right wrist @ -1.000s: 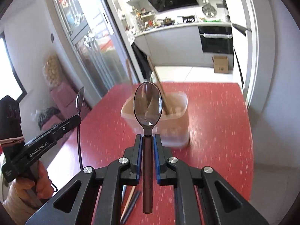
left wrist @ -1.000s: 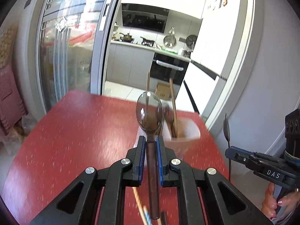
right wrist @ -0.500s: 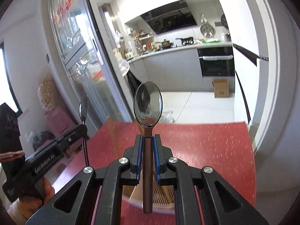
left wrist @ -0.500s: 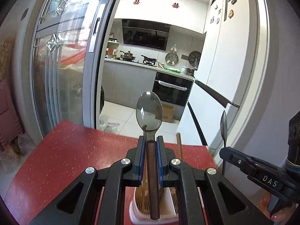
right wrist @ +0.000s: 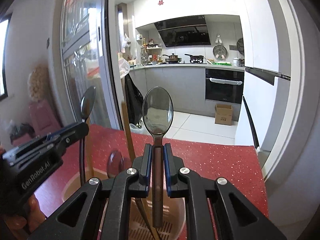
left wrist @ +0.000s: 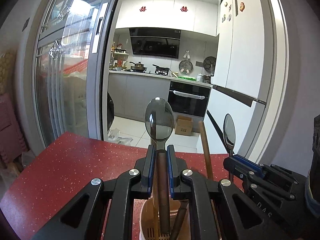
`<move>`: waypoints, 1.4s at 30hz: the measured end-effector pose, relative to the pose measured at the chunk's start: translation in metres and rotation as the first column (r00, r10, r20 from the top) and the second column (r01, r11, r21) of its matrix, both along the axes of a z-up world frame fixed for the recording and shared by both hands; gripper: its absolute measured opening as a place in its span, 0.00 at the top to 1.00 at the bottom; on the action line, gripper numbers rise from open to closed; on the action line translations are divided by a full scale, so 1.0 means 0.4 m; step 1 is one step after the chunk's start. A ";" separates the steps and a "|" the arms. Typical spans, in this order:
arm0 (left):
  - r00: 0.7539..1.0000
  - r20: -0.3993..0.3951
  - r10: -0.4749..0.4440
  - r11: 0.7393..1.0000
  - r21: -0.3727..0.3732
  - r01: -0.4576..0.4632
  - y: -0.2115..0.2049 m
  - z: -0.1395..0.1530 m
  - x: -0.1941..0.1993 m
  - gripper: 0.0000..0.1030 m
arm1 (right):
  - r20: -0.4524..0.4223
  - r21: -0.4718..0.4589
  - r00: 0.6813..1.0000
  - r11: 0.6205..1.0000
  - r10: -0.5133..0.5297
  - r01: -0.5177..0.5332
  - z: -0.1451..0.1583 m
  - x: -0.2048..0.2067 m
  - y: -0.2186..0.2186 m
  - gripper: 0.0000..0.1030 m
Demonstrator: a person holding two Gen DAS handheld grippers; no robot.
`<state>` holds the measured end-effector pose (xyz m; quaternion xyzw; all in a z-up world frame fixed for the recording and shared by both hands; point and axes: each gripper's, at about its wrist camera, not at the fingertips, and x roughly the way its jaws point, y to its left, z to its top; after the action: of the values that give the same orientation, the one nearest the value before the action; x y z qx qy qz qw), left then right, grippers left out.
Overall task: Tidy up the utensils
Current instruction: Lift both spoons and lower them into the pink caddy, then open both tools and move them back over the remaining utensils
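Red table [left wrist: 70,170], one holder [right wrist: 176,216], two grippers, two clamped spoons

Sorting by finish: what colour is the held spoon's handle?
Dark brown handle, clearest in the right wrist view.

Utensil holder [left wrist: 149,218] mostly hidden behind left gripper [left wrist: 161,154] frame, base cut by lower edge. In right wrist view, holder [right wrist: 178,216] likewise masked by right gripper [right wrist: 157,152]. Hand [right wrist: 30,210] on left gripper cut at frame corner. Blurred spoon bowl [right wrist: 115,164] inside holder. Chopstick [left wrist: 206,152] lower end hidden behind gripper arm.
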<state>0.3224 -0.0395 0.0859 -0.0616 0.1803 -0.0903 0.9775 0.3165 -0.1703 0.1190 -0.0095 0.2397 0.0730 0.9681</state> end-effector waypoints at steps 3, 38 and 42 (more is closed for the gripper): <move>1.000 -0.008 0.010 1.000 -0.002 -0.010 0.005 -0.021 -0.010 0.61 | 0.005 -0.044 1.000 0.999 0.007 -0.007 -0.027 -0.018 0.010 0.88; 0.995 -0.093 0.037 0.995 0.101 -0.028 0.009 -0.028 -0.114 0.60 | -0.119 0.101 0.993 0.995 -0.007 0.019 -0.003 -0.100 -0.049 0.62; 0.993 -0.110 0.048 0.994 0.101 -0.037 0.020 -0.010 -0.149 0.60 | -0.135 0.119 0.991 0.993 -0.012 0.029 0.015 -0.136 -0.057 0.55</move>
<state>0.2628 -0.0315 0.0819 -0.0219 0.2379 -0.0569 0.9694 0.2620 -0.1932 0.1252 0.0564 0.2996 0.0778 0.9492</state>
